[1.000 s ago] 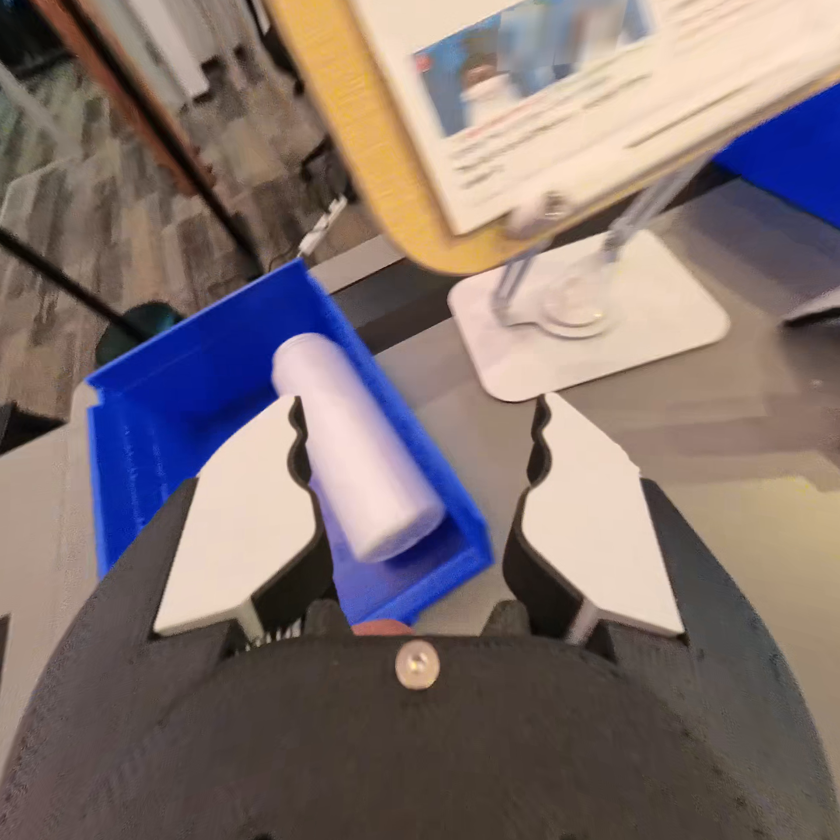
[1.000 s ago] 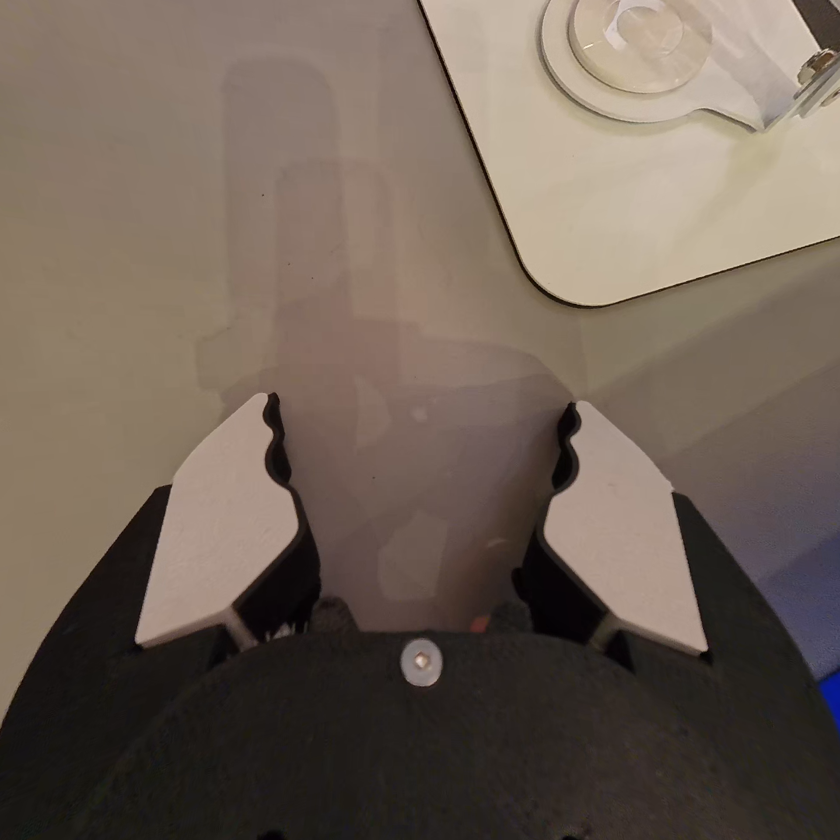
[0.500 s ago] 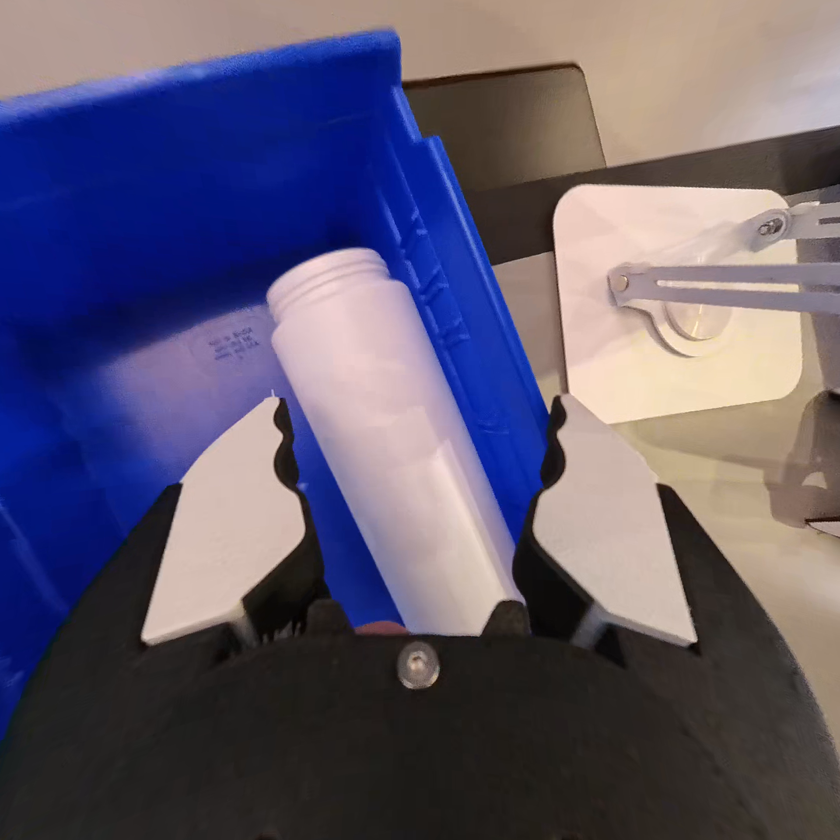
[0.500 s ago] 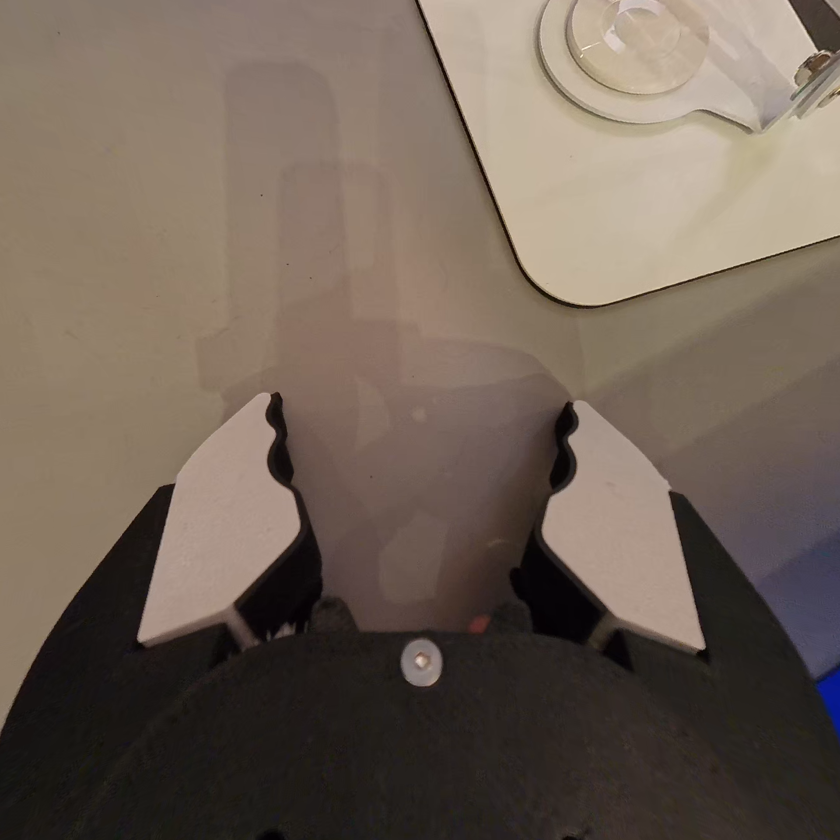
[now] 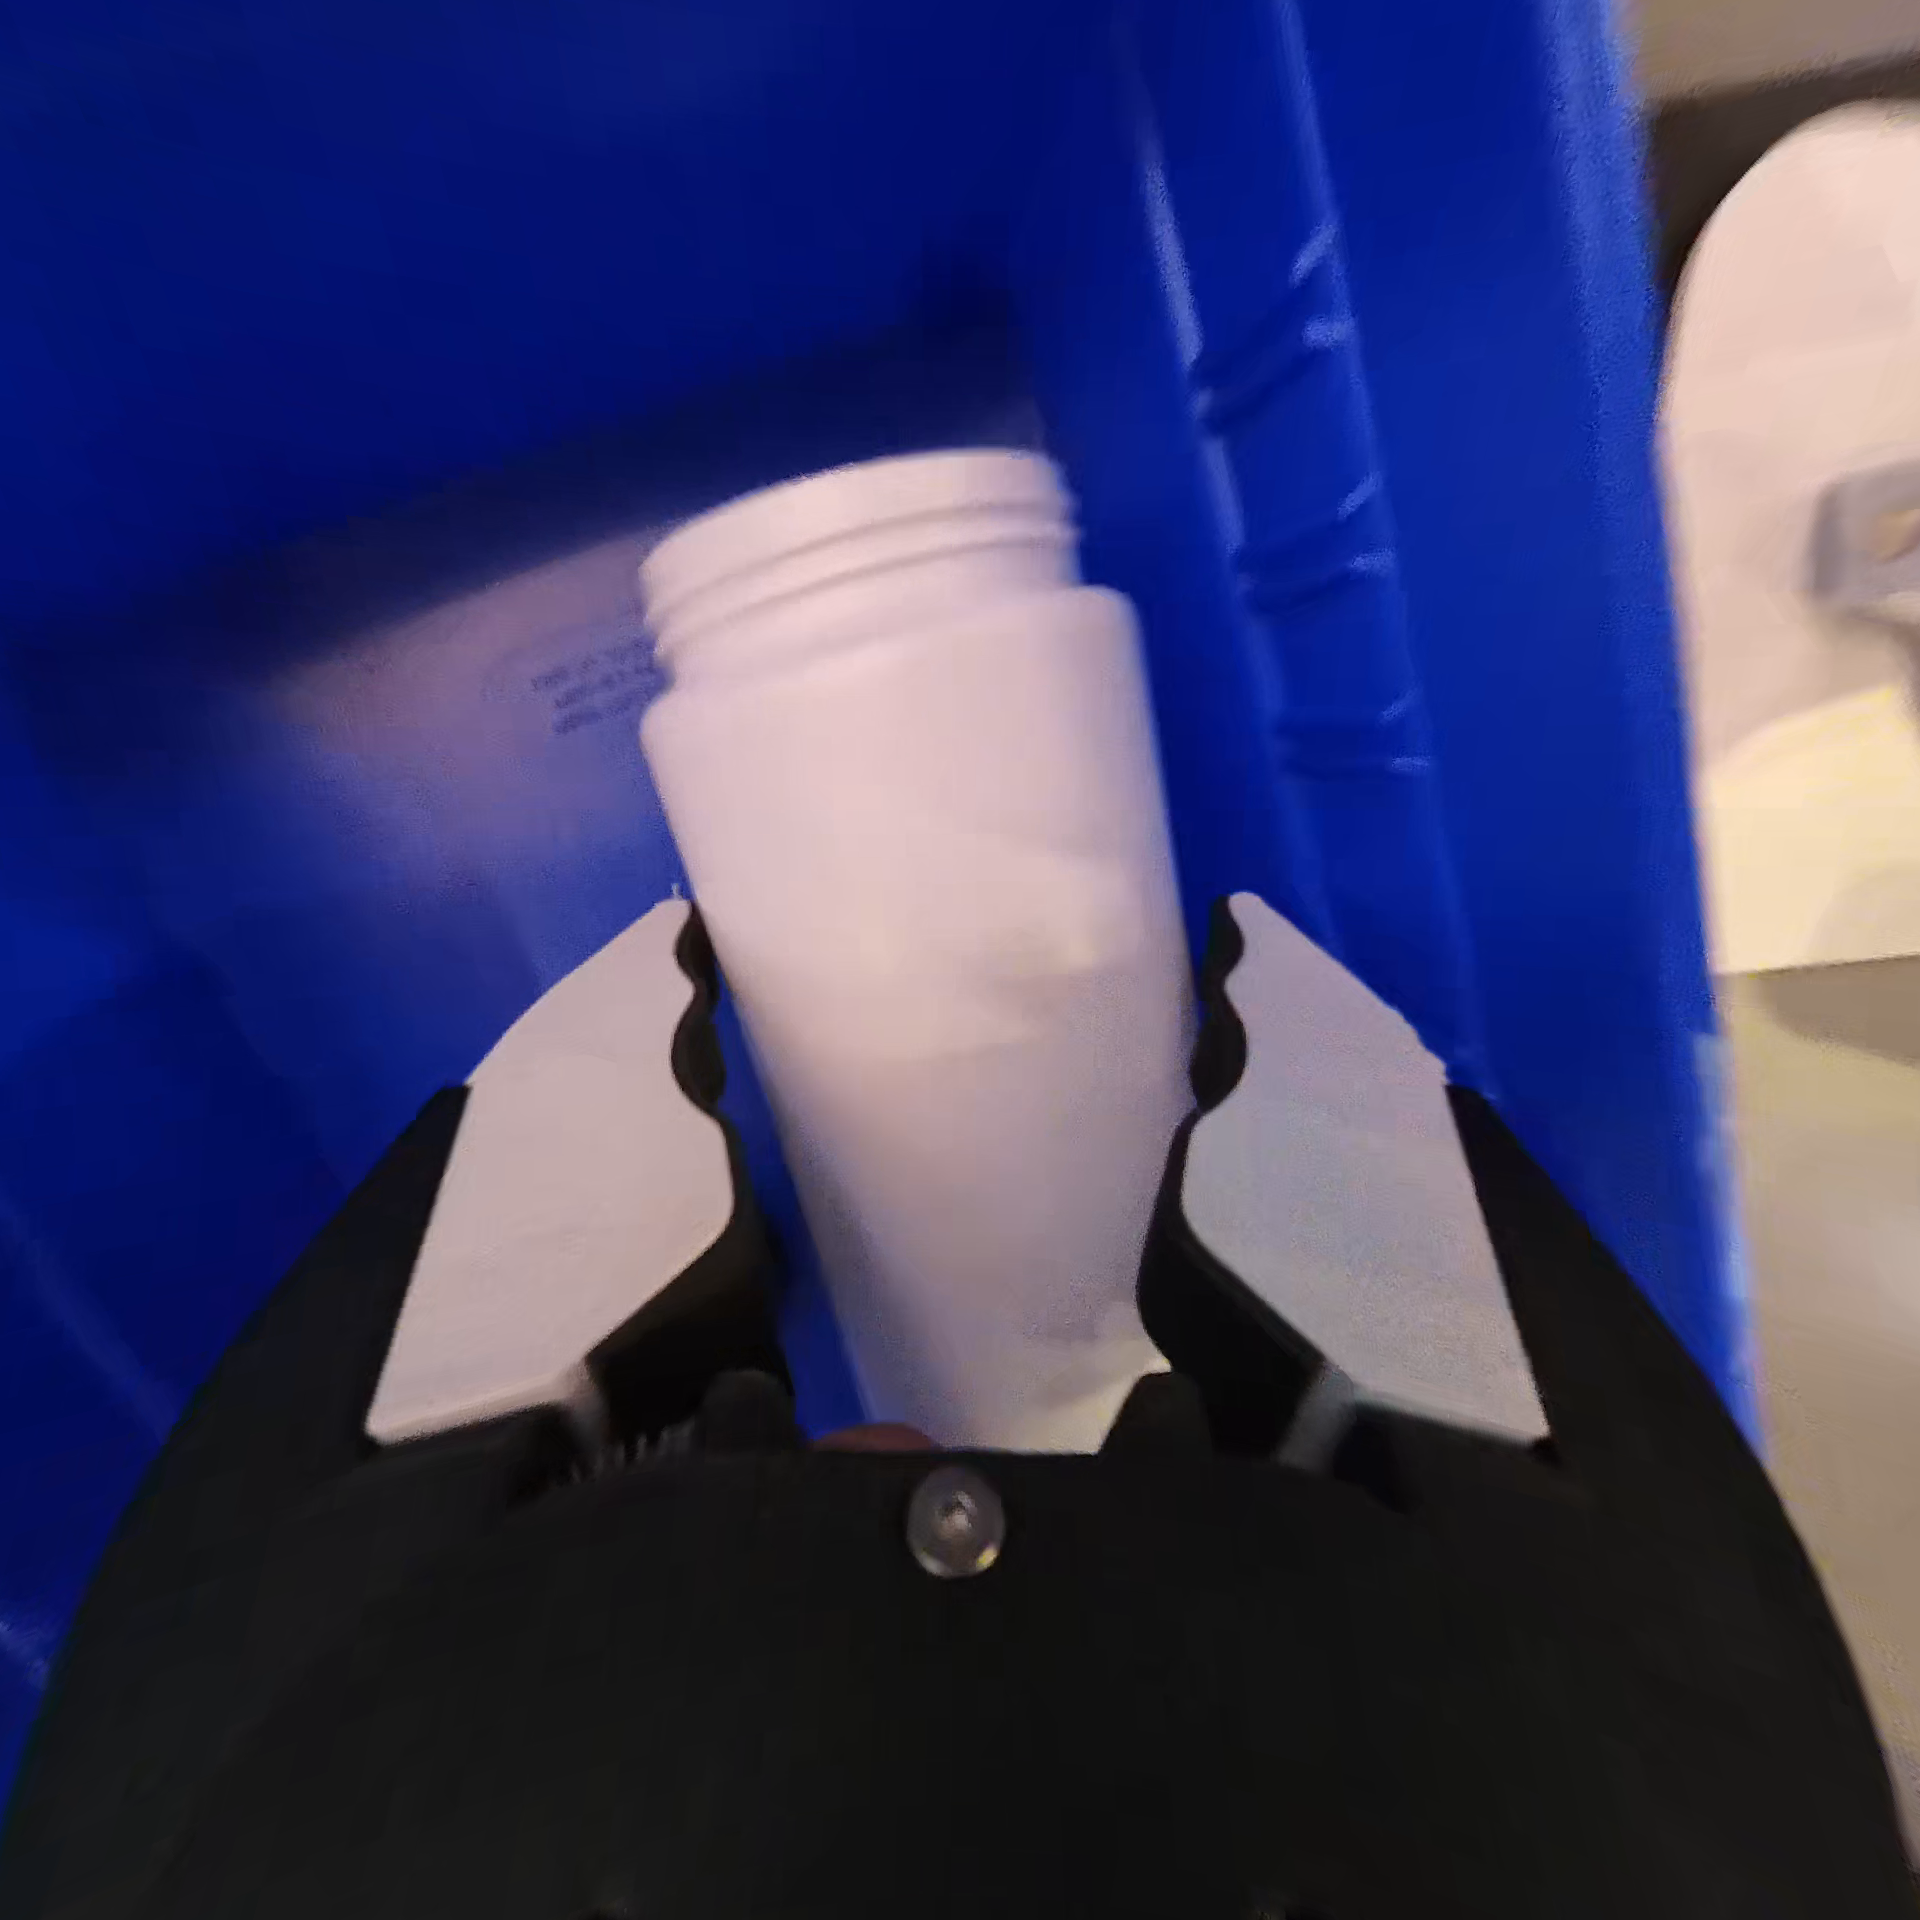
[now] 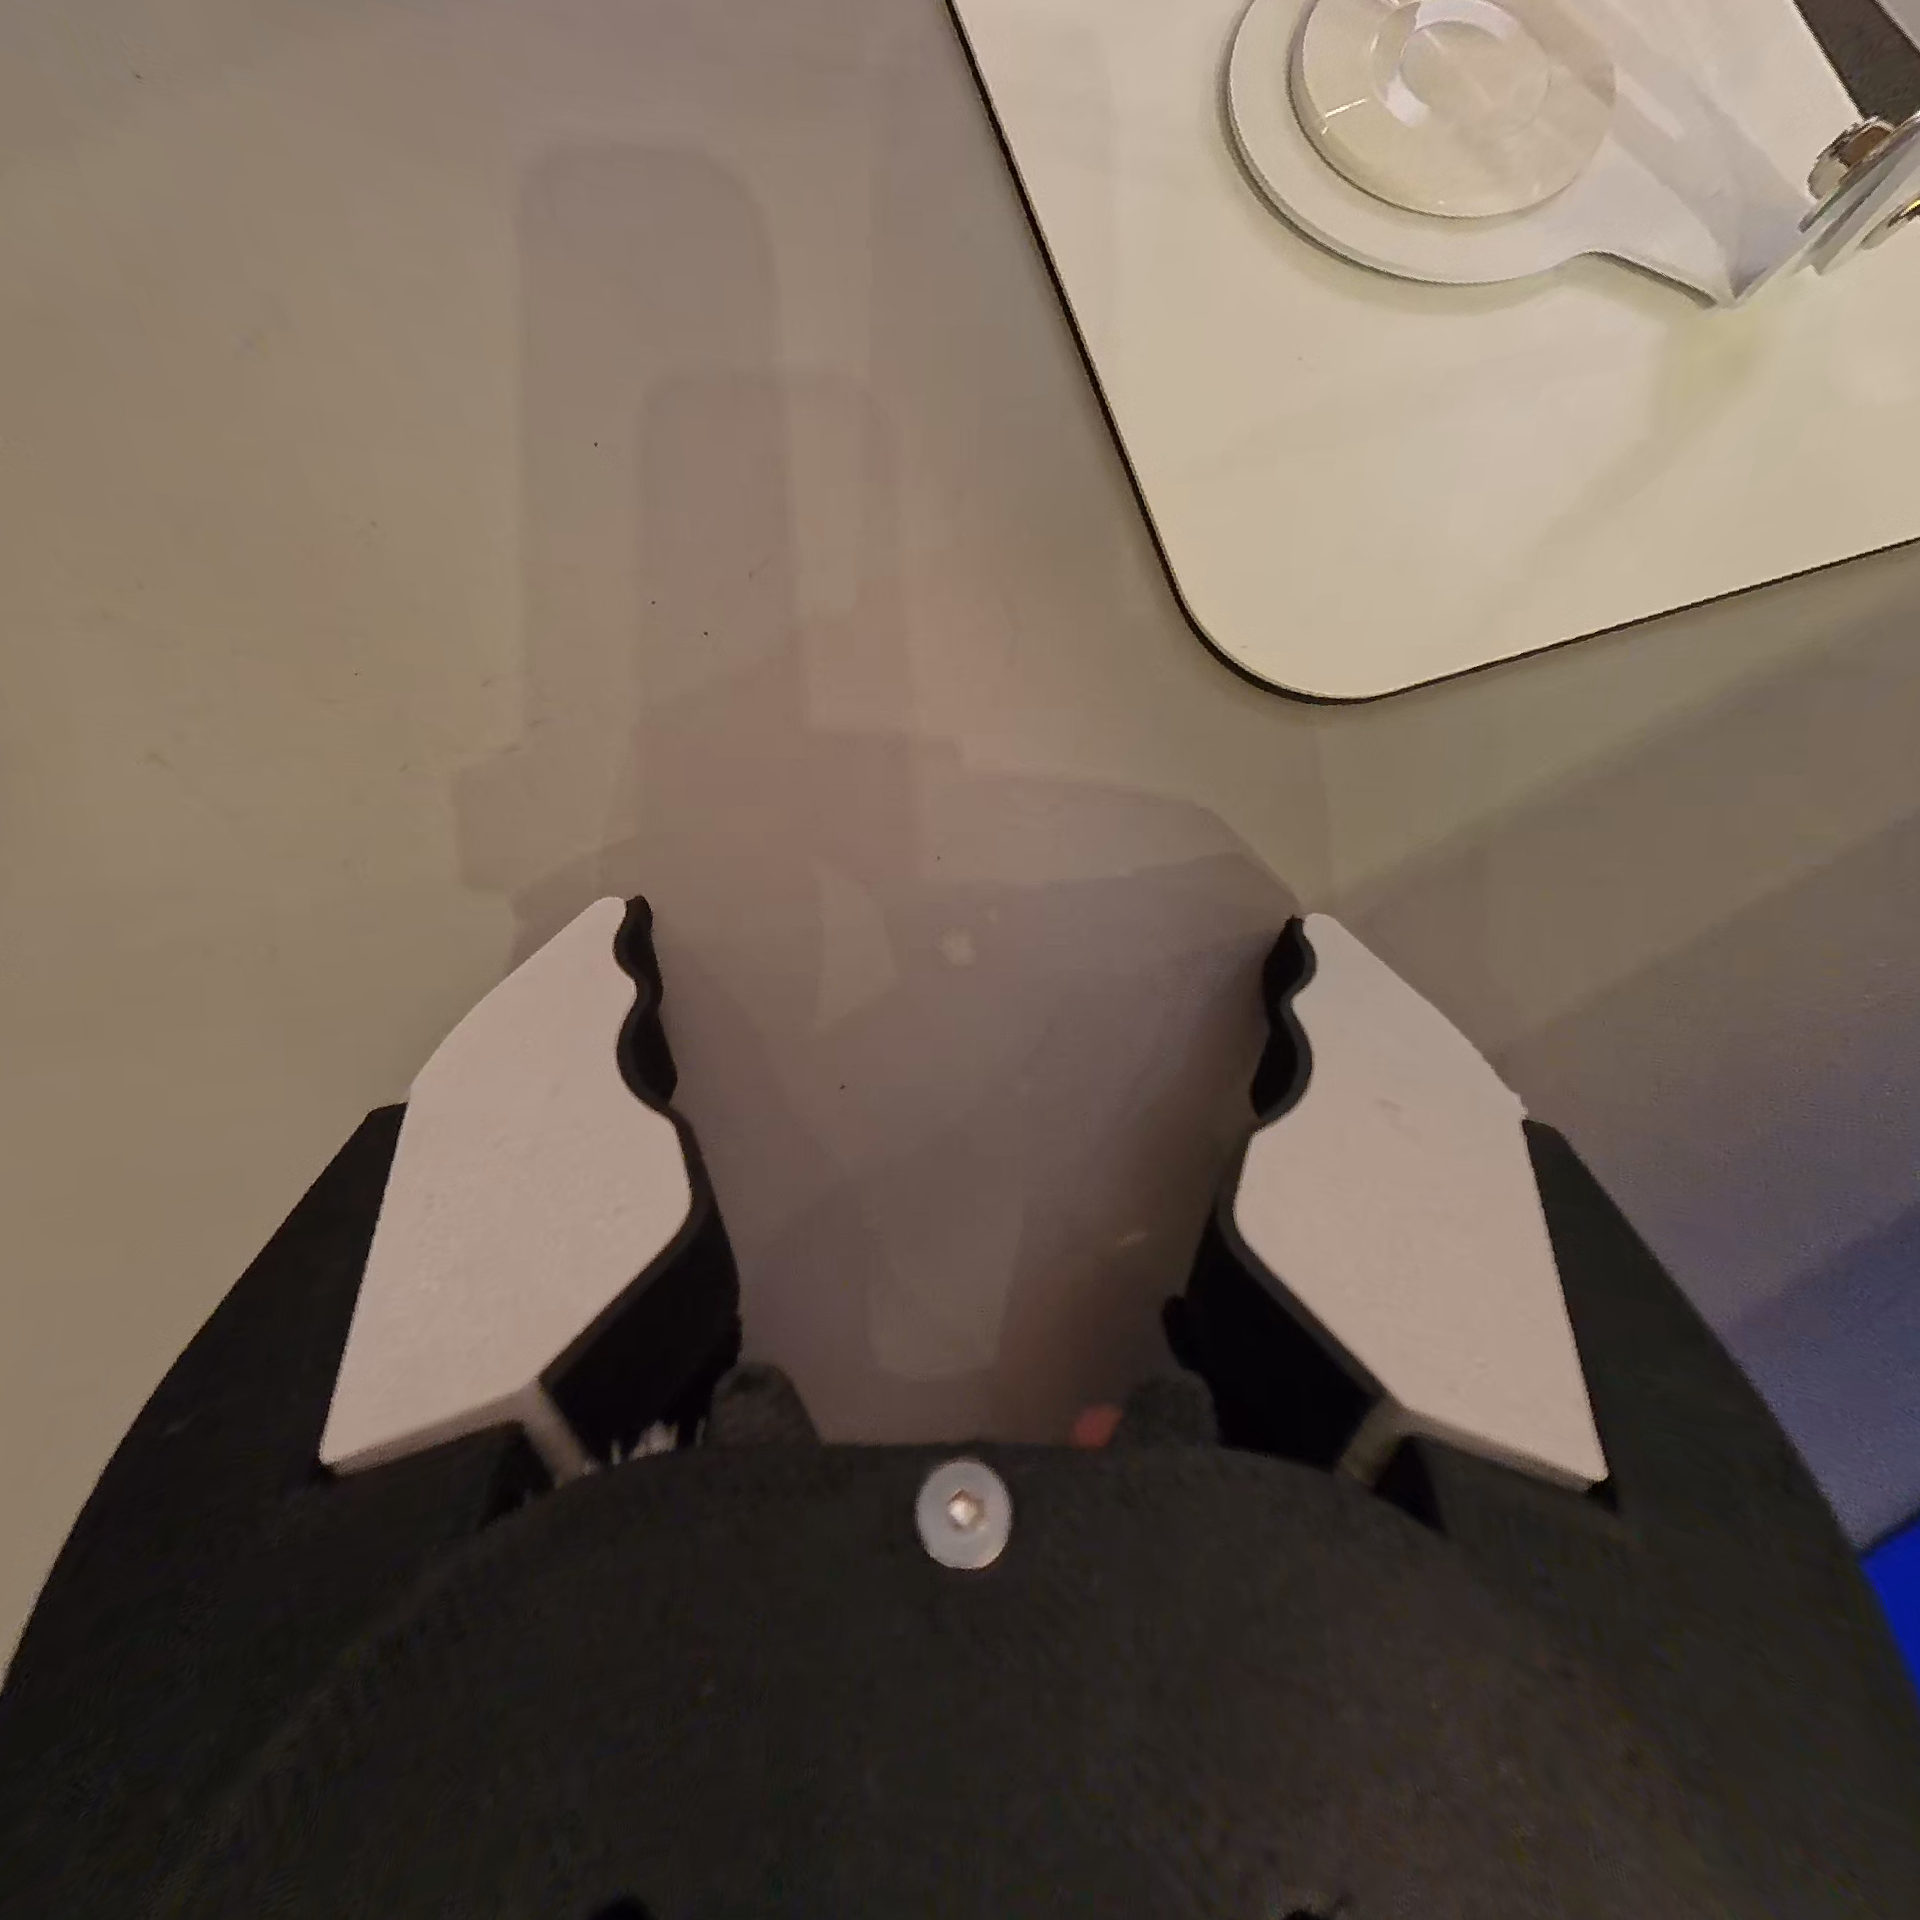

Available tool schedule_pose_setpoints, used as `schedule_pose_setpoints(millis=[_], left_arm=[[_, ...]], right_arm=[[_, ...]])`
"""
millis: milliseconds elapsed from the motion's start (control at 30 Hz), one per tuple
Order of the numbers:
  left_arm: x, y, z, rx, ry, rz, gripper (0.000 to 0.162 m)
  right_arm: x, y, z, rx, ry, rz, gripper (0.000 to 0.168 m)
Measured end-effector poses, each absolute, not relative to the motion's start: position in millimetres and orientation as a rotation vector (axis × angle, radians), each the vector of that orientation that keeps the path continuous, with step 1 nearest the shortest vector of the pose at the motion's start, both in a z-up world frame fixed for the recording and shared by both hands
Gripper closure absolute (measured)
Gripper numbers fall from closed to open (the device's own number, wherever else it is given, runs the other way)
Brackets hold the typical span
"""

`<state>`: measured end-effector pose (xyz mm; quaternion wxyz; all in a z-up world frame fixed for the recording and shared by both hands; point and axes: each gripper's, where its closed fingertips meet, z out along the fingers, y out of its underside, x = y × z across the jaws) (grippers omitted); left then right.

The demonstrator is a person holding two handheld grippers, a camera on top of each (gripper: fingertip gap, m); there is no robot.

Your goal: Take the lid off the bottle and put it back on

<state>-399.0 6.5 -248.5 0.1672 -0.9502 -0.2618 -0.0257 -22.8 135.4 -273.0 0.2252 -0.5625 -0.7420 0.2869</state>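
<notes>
A white bottle [image 5: 914, 831] lies in a blue bin [image 5: 416, 364], its bare threaded neck [image 5: 862, 561] pointing away from me. No lid shows in either view. My left gripper [image 5: 956, 935] is down in the bin with its jaws against both sides of the bottle's body, shut on it; the picture is blurred. The bottle's base is hidden behind the gripper body. My right gripper [image 6: 961, 935] is open and empty, hovering over the bare grey table [image 6: 312, 416].
The bin's right wall [image 5: 1351, 520] stands close beside the bottle and my left gripper's right finger. A white stand base [image 6: 1455, 416] with a clear suction disc [image 6: 1444, 94] and a metal bracket lies at the upper right of the right wrist view.
My left gripper has moved down into the bin and over the bottle, and its jaws have narrowed onto the bottle's sides. The right gripper has not moved.
</notes>
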Motion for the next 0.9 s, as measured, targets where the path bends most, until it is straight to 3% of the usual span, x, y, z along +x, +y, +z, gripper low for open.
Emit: schedule_pose_setpoints(millis=[333, 633, 900], left_arm=[[-402.0, -6.3, -249.7, -2.849, -0.546, 0.161, 0.072], [-374.5, -26.0, -157.6, -2.381, -0.438, 0.205, 0.074], [-239.2, -16.9, -70.1, -1.923, 0.027, 0.1, 0.074]], right_arm=[[-22.8, 136.2, -273.0, -1.552, -2.045, 0.792, 0.059], [-22.6, 136.5, -273.1, -1.552, -2.045, 0.791, 0.059], [-24.1, 136.1, -259.4, -1.548, -1.96, 0.874, 0.053]])
